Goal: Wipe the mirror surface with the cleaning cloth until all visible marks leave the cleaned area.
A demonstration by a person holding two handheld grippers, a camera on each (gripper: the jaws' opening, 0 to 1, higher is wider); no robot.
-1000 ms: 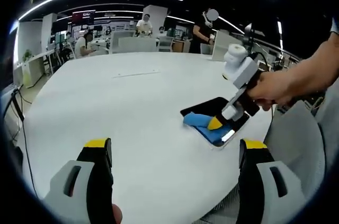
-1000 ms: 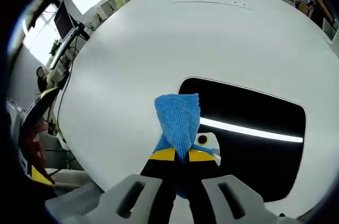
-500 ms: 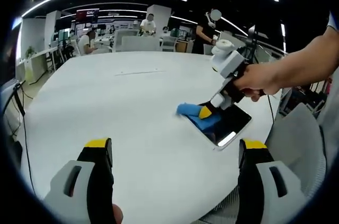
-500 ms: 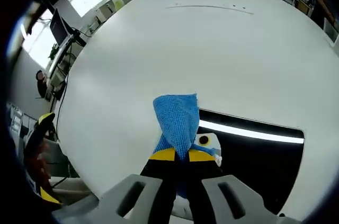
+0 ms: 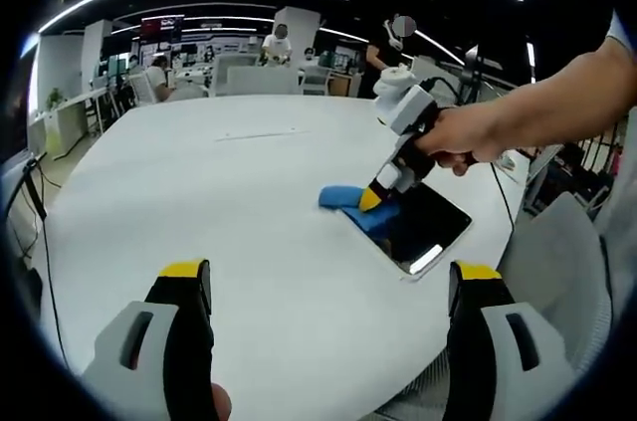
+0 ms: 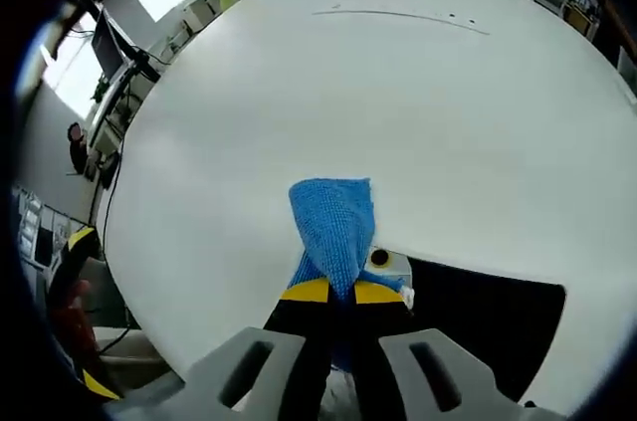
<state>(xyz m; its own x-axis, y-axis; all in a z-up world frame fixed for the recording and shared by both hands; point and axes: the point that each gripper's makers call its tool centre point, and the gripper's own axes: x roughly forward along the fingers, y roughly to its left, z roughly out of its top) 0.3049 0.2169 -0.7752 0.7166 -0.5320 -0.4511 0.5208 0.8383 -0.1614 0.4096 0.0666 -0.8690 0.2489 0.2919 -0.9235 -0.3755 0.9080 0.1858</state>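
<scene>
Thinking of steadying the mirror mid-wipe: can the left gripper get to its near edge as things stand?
Probably yes. The left gripper is open and holds nothing, with only bare white table between it and the mirror. The right gripper, shut on the blue cloth, works the far corner.

A large round white table point(image 5: 199, 202) was seen, its top smooth and bare over most of its area. A dark rectangular mirror point(image 5: 423, 232) lay flat on it near one edge. A blue cleaning cloth point(image 6: 333, 222) was draped partly on the mirror and partly on the white tabletop beside it.
</scene>
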